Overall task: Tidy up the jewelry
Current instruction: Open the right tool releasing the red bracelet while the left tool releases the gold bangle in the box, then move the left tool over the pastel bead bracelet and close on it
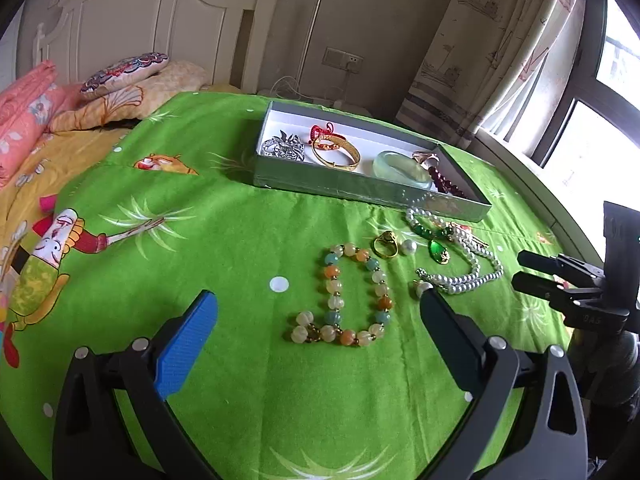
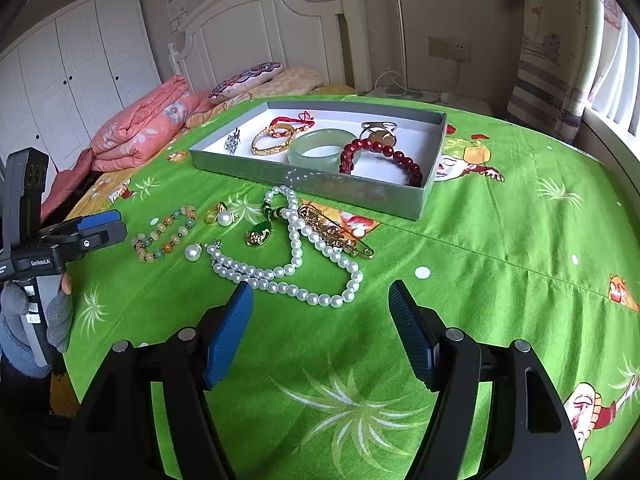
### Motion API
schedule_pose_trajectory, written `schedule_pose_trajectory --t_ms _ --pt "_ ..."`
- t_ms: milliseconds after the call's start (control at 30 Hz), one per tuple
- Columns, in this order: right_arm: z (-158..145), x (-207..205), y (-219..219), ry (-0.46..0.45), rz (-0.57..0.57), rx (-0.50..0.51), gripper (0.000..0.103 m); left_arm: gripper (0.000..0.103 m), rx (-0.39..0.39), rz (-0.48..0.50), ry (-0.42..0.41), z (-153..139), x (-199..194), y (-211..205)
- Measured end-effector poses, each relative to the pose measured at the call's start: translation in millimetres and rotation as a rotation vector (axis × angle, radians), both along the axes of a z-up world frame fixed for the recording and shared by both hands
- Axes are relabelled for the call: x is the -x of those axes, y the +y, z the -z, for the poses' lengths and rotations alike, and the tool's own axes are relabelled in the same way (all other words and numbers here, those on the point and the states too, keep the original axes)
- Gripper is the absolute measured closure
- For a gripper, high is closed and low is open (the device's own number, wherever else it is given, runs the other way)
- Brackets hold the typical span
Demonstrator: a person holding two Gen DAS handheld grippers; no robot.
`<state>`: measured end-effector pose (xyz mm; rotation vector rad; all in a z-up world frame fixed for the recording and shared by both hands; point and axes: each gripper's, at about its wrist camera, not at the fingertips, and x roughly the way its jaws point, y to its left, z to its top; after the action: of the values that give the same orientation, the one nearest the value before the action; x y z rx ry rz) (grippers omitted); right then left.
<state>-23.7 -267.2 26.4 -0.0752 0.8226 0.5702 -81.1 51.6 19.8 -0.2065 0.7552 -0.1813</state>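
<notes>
Both hand-held grippers hang above the green bedspread [image 1: 248, 208], angled down toward it. The left gripper [image 1: 318, 312] has its jaws spread wide and empty. The right gripper [image 2: 320, 296], jaws parted and empty, sits to its right. A gloved hand [image 2: 60, 312] grips the left gripper's handle at the bedspread's near edge.

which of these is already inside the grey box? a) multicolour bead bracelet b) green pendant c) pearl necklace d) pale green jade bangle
d: the pale green jade bangle lies inside the grey box, while the pearl necklace, multicolour bead bracelet and green pendant lie outside it on the green bedsheet.
</notes>
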Motion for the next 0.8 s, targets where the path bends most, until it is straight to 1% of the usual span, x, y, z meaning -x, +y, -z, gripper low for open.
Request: schedule_pose_trajectory --t_ms 67,100,133,200,267,333,400,433,467,533,600,700,767,800 --pt "0.4 -0.4 2.1 0.001 -0.012 0.005 0.035 0.003 -0.002 0.009 -0.007 -0.7 1.9 -3.0" --pt "1.2 -0.3 3.1 0.004 -0.016 0.01 0.035 0.003 -0.024 0.024 -0.021 -2.4 4.3 -8.6" --pt "2.0 -0.7 3.7 0.008 -0.015 0.014 0.035 0.004 -0.063 0.042 -0.037 -4.6 6.5 -16.3" --pt "2.5 -2.9 2.0 0.016 -0.002 0.013 0.035 0.004 -0.17 0.1 -0.055 -8.2 7.5 -38.2" --pt "2.8 -3.9 0.3 0.022 0.007 0.004 0.035 0.006 -0.28 0.141 -0.047 -7.6 4.6 -58.7" --pt "2.2 -3.9 -1.1 0.021 0.01 -0.002 0.035 0.009 -0.33 0.153 -0.02 -5.1 -2.7 -70.2" --pt "2.2 -3.7 -2.1 0.019 0.011 -0.006 0.035 0.019 -0.35 0.139 -0.004 -4.9 -8.7 -73.1" --pt "2.2 -3.8 -2.5 0.02 0.01 -0.009 0.035 0.03 -0.342 0.159 -0.004 -6.2 -8.5 -73.6" --pt "2.2 -4.0 -3.1 0.021 0.011 -0.012 0.035 0.035 -0.325 0.184 -0.007 -8.0 -6.3 -73.5" --pt "2.3 -4.5 -4.1 0.025 0.011 -0.018 0.035 0.035 -0.308 0.225 -0.018 -11.0 -1.2 -73.4" --pt "2.9 -5.1 -5.0 0.03 0.01 -0.024 0.035 0.036 -0.324 0.247 -0.01 -9.8 -0.4 -74.7" --pt "2.9 -5.7 -5.7 0.031 0.011 -0.026 0.035 0.038 -0.357 0.314 0.014 -2.4 -1.5 -77.9" --pt "2.8 -5.6 -6.4 0.028 0.013 -0.031 0.035 0.038 -0.391 0.327 0.015 1.7 -0.4 -78.4" --pt "2.9 -5.5 -6.6 0.028 0.013 -0.034 0.035 0.038 -0.383 0.331 0.021 3.0 -0.2 -76.1"
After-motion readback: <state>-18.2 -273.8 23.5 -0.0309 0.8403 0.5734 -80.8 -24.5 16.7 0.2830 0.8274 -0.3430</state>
